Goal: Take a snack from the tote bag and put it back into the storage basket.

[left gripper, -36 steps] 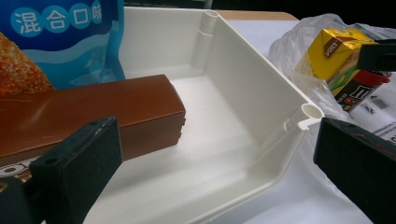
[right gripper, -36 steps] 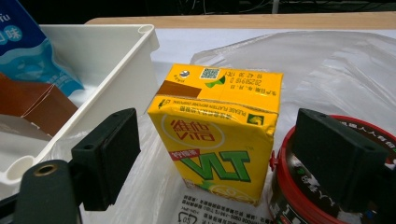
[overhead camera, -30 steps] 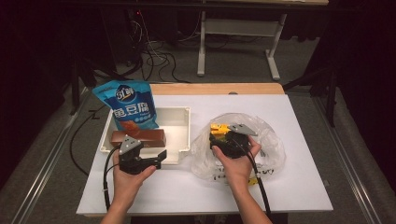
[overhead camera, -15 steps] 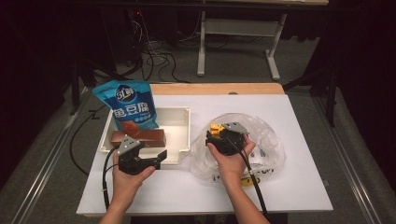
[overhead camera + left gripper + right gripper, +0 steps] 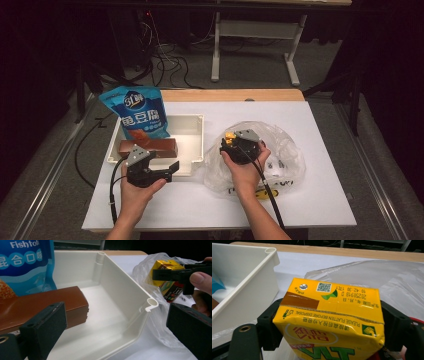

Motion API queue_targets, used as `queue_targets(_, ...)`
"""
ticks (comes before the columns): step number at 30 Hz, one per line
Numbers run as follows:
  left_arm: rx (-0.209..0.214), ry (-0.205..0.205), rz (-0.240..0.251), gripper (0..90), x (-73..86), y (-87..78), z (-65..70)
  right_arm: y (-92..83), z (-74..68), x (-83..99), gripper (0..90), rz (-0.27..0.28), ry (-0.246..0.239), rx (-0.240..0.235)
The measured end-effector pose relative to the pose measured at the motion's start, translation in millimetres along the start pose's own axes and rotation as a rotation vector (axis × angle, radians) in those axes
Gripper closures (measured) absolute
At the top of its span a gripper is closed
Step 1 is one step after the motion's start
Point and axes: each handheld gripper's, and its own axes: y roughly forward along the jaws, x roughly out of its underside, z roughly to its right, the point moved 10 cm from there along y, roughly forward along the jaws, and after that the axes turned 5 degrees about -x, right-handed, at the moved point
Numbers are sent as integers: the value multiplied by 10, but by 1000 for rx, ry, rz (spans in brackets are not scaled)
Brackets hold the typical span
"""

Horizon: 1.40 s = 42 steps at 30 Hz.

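Over the clear plastic bag (image 5: 280,155) on the white bench (image 5: 320,200), the right gripper (image 5: 239,145) has its jaws closed on a yellow drink carton (image 5: 332,322). Beside the white tray (image 5: 192,132), holding a brown box (image 5: 150,146) and a blue snack bag (image 5: 140,112), the left gripper (image 5: 170,167) has its jaws wide apart, empty

Left tool (image 5: 172,168) gapes; right tool (image 5: 229,143) seemingly clamped.
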Motion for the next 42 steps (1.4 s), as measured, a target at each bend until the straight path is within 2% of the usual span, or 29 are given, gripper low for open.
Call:
queue_targets(2,14,8,7,35,-11,-7,21,-3,8,-3,223,-3,1,-7)
queue_targets(5,34,16,26,35,-37,-22,46,-39,12,-18,291,6,-13,-16)
queue_targets(10,75,47,53,37,-77,-60,107,-57,7,-4,294,-3,-44,-65)
queue_targets(13,91,64,54,43,-73,-56,158,-84,-12,-22,296,3,-68,-97)
queue_targets(18,108,91,41,45,-48,-37,229,-186,-41,-107,296,32,-60,-128)
queue_targets(25,143,94,57,65,-82,-22,334,-361,-54,-218,297,40,-73,-183)
queue_targets(26,150,85,63,68,-97,-16,354,-385,-59,-231,297,40,-73,-192)
queue_targets(32,158,95,83,104,-150,11,420,-513,-87,-304,297,47,-92,-234)
queue_targets(35,162,115,83,130,-158,43,487,-560,-90,-329,297,48,-99,-253)
queue_targets(38,179,148,80,147,-162,106,616,-603,-94,-345,297,49,-81,-279)
queue_targets(42,193,165,82,152,-184,174,762,-674,-88,-371,297,60,-85,-295)
